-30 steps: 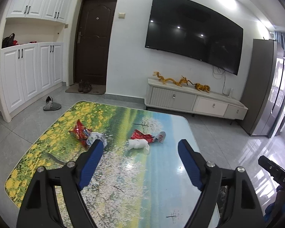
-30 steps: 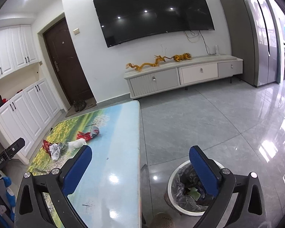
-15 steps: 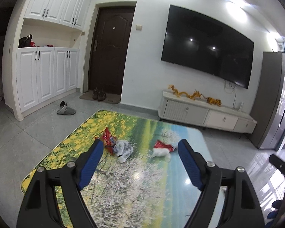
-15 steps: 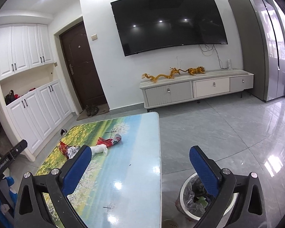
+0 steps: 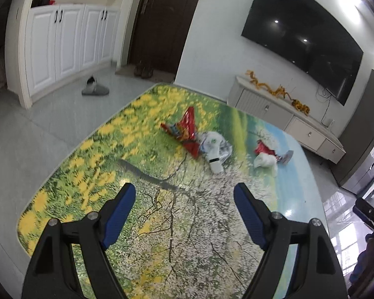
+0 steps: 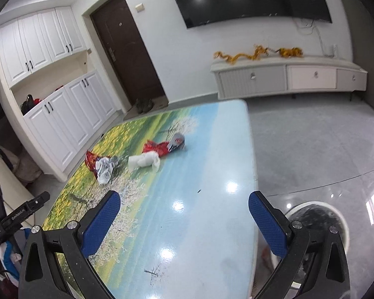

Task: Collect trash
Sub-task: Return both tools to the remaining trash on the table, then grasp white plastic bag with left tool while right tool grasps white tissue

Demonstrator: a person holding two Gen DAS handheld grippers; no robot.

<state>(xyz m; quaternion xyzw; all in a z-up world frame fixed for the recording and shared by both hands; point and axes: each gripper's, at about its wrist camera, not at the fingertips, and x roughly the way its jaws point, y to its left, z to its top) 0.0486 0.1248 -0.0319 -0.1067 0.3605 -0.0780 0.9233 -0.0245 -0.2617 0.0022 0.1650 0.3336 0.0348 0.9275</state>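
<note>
Hovering w/ left hand-held gripper [image 5: 184, 199] and right hand-held gripper [image 6: 184, 208], both open, empty. Trash [image 5: 213, 147] lying mid-table [image 5: 92, 149], ahead toward far edge; left probably nearer. Bin [image 6: 321, 214] sitting off right edge.

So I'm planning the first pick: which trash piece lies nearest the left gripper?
The clear crumpled wrapper, beside the big red bag, lies nearest the left gripper.

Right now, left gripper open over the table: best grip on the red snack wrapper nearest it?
Pinch the raised, pointed end of the red snack wrapper; it stands above the table, while its lower end abuts the clear plastic bag. The left gripper should probably descend from the near-left side, jaws across that flat peak.
</note>
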